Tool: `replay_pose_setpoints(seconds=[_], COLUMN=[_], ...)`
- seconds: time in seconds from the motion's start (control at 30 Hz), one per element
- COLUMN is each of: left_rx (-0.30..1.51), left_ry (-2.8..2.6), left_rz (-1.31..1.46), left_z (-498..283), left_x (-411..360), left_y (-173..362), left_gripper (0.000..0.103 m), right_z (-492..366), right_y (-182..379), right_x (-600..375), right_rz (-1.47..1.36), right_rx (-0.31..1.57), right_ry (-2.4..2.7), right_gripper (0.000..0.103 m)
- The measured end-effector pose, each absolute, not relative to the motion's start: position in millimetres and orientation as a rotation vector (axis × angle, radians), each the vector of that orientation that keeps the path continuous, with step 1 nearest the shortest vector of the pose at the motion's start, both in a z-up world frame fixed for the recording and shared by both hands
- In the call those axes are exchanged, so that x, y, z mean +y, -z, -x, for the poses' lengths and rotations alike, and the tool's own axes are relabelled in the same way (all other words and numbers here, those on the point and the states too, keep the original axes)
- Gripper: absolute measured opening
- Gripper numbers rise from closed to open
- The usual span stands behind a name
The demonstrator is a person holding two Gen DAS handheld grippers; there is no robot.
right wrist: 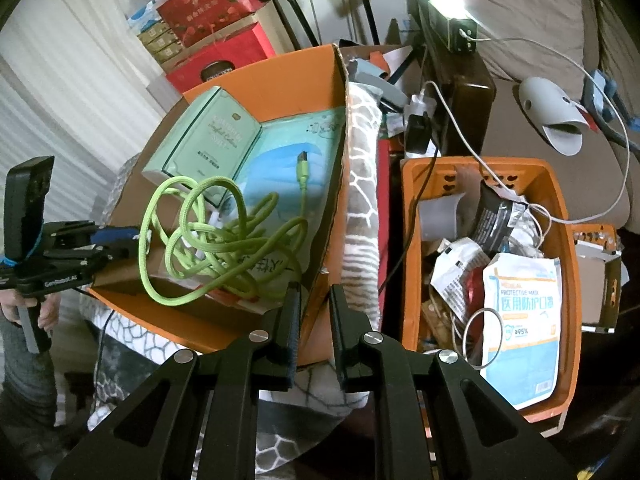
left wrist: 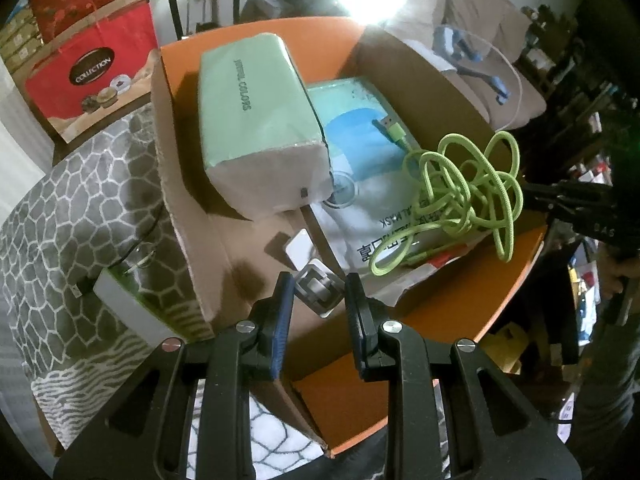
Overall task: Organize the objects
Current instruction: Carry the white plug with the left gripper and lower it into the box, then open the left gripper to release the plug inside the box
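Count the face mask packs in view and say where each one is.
2. One mask pack lies in the cardboard box under the green cable; another stands in the orange crate. Clutter may hide more.

bright lamp (right wrist: 447, 0), beige sofa (right wrist: 560, 20), white curtain (right wrist: 60, 60).

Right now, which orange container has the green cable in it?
The cardboard box on the left, with orange walls. The green cable lies coiled on a mask pack inside. The plastic crate on the right holds only packets and white cables.
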State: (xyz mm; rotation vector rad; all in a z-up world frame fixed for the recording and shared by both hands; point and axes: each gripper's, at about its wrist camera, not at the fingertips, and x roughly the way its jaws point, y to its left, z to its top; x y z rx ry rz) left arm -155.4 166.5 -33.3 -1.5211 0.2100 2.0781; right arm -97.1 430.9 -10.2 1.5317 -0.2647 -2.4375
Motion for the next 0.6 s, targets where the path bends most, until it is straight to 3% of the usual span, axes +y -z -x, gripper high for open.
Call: replay_pose_setpoints(seconds=[0.6], left_rx=[0.349], left_ry=[-2.108], left_rz=[1.532], left_z=[150], left_x=[180], left_y=[38], left_gripper=[0.028], right_z=[97], right_y=[10], right_x=[431], right_rz=[-1.531], right_rx=[-0.267], right_ry=[2.436], right_gripper=[0.014])
